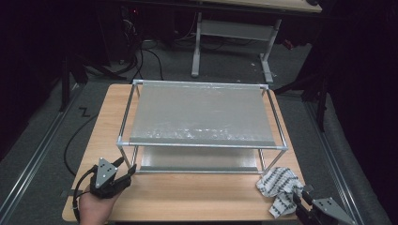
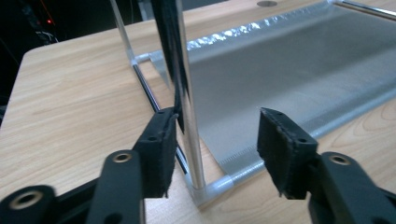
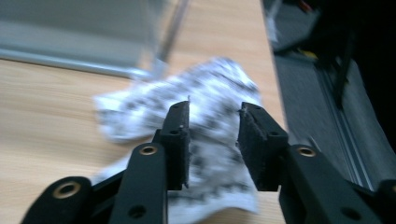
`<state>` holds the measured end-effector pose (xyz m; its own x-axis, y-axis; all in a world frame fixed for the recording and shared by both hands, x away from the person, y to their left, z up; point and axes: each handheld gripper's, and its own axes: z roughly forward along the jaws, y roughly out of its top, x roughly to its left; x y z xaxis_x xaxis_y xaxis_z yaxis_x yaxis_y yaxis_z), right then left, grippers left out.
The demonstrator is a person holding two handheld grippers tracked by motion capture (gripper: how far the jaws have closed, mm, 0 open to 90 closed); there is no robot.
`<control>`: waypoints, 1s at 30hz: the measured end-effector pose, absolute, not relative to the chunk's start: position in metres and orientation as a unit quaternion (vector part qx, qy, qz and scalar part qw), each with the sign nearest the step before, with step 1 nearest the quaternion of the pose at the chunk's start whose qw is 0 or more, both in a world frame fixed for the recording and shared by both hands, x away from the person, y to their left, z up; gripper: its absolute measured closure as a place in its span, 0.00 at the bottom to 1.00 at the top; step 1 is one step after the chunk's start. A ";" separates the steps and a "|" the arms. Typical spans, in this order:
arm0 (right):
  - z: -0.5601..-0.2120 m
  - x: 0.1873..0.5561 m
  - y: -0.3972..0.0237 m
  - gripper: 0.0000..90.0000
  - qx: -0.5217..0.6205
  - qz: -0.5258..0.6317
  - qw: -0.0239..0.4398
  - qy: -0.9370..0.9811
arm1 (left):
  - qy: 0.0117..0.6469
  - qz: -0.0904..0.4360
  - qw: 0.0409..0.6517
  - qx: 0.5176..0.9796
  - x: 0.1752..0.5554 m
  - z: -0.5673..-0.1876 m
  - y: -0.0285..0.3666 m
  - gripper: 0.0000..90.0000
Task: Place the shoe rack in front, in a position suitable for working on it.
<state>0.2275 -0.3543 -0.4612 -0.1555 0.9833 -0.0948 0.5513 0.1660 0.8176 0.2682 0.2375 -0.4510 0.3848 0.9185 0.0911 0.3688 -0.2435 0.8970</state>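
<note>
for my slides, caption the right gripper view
Open right gripper poised over a crumpled patterned cloth on the wooden table.

Wooden table — grey floor, cables.

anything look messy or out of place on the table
Only the patterned cloth: it lies crumpled in a heap at the table's near right corner, beside the metal rack, not spread or folded. The rack itself stands square and looks undamaged.

Motion blur smears the patterned cloth; its print is unreadable.
</note>
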 end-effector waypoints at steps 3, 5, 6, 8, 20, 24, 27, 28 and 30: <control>-0.473 0.242 -0.359 0.73 0.568 0.318 0.313 0.691 | 0.447 0.332 0.418 0.718 0.272 -0.451 0.239 0.57; -0.478 0.250 -0.357 0.73 0.567 0.309 0.309 0.698 | 0.454 0.330 0.416 0.716 0.283 -0.454 0.240 0.62; -0.480 0.254 -0.355 0.73 0.566 0.308 0.305 0.701 | 0.456 0.329 0.414 0.716 0.285 -0.455 0.240 0.66; -0.482 0.258 -0.352 0.73 0.565 0.306 0.302 0.704 | 0.458 0.333 0.412 0.714 0.286 -0.456 0.239 0.71; -0.490 0.313 -0.313 0.73 0.510 0.290 0.294 0.755 | 0.456 0.350 0.401 0.714 0.269 -0.452 0.243 0.87; -0.490 0.334 -0.322 0.66 0.525 0.293 0.299 0.741 | 0.462 0.346 0.401 0.711 0.274 -0.455 0.244 0.86; -0.479 0.328 -0.328 0.63 0.532 0.309 0.317 0.722 | 0.455 0.345 0.399 0.718 0.274 -0.457 0.243 0.81; -0.479 0.328 -0.328 0.63 0.532 0.309 0.317 0.722 | 0.455 0.345 0.399 0.718 0.274 -0.457 0.243 0.80; -0.465 0.306 -0.325 0.65 0.518 0.338 0.330 0.713 | 0.454 0.346 0.399 0.718 0.274 -0.456 0.243 0.80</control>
